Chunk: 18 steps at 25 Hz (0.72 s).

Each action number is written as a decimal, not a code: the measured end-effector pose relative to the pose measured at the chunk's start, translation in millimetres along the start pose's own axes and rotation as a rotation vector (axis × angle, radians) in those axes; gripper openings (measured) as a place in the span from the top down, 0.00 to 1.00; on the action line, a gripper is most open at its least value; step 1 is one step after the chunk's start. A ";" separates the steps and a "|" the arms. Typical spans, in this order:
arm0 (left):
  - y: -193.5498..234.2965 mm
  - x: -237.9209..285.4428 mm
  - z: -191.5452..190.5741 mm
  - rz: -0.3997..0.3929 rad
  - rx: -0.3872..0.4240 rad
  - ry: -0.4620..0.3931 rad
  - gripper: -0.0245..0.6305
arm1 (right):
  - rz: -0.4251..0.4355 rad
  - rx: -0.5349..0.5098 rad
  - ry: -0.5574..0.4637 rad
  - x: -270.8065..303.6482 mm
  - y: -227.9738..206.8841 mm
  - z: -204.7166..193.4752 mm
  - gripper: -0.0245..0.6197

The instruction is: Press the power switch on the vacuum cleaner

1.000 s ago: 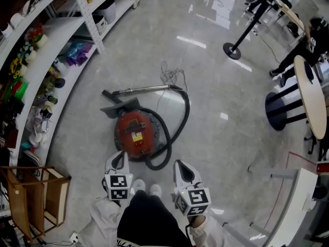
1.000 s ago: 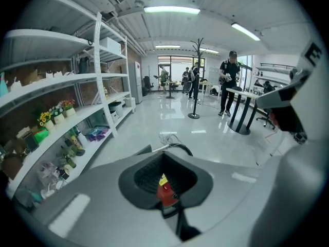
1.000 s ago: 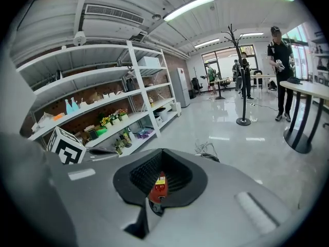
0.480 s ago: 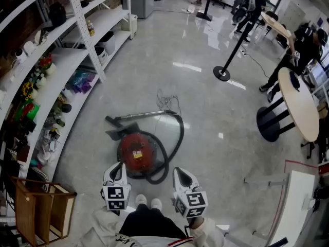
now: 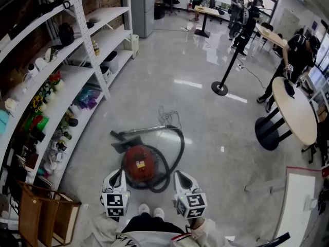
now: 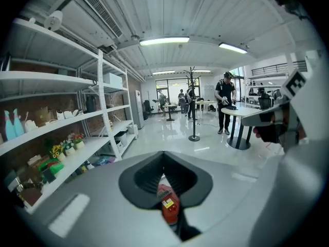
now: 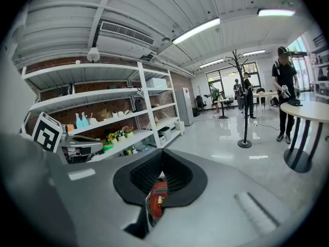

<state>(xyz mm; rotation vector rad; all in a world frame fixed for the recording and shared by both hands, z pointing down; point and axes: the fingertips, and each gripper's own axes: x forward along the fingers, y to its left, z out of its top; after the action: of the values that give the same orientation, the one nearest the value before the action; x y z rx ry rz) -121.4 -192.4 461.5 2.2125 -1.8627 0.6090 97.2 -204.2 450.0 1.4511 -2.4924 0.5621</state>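
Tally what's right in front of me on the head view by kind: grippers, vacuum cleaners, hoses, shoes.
Grippers: 2 (left gripper, right gripper)
Red vacuum cleaner: 1
Black hose: 1
White shoes: 2
Total: 6

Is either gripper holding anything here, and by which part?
Nothing. The left gripper and right gripper are both shut and empty, clear of the vacuum cleaner on the floor.

Switch on vacuum cleaner (image 5: 138,164) indiscernible
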 end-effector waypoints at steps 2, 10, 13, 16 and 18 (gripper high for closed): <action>0.1 -4.5 3.9 0.009 0.001 -0.008 0.96 | 0.007 -0.003 -0.013 -4.7 1.9 6.2 0.96; -8.4 -13.4 29.2 0.016 0.013 -0.069 0.96 | 0.022 -0.016 -0.046 -22.4 4.5 22.1 0.96; -11.1 -16.6 35.3 0.017 0.012 -0.080 0.96 | 0.030 -0.020 -0.056 -25.1 5.2 27.0 0.96; -12.1 -18.4 37.0 0.024 0.013 -0.081 0.96 | 0.038 -0.023 -0.062 -25.6 5.1 29.9 0.96; -8.5 -18.6 34.3 0.037 0.009 -0.072 0.96 | 0.046 -0.020 -0.063 -24.8 6.0 30.6 0.96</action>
<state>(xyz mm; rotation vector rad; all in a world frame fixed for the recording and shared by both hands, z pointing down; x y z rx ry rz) -109.0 -187.6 423.8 2.2383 -1.9440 0.5522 104.7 -194.8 411.9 1.4293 -2.5775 0.5058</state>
